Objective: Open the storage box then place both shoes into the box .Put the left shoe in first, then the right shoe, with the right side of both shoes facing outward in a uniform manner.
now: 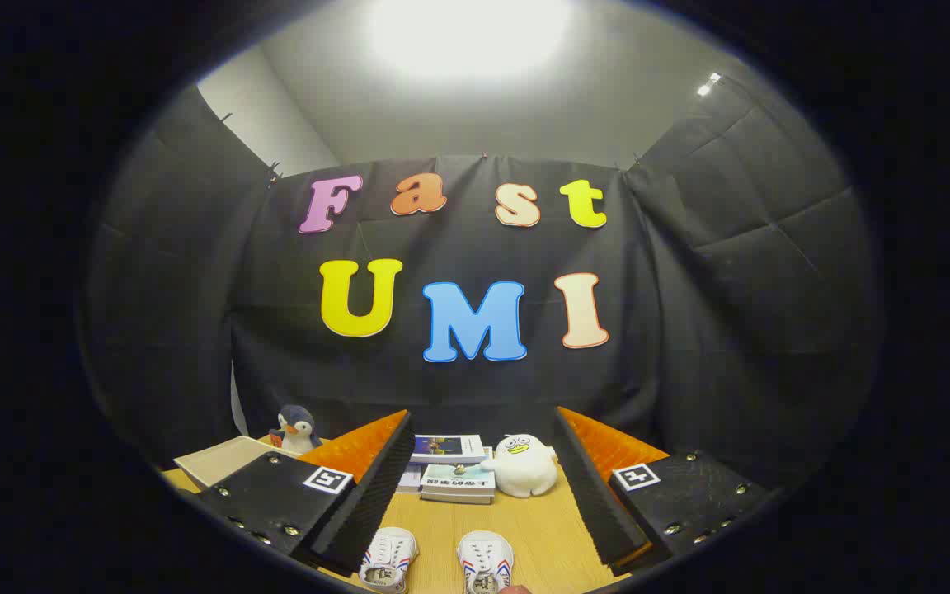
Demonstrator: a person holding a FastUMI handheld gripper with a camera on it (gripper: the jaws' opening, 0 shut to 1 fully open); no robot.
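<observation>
Gripper (483,495) spread wide, holding nothing. Two white canvas sneakers (435,561) side by side on wooden table (541,528), between the fingers. Likely light, soft-sided, crushable; firmest hold probably at heel collar.

No word or number can be read for certain. The gripper (483,412), its fingers spread wide apart, carries two square coded signs (patterns, not letters): a left marker (327,479) on one finger mount and a right marker (636,476) on the other. Beyond the fingers, the stack of books (452,485) bears cover print too small and blurred to make out
</observation>
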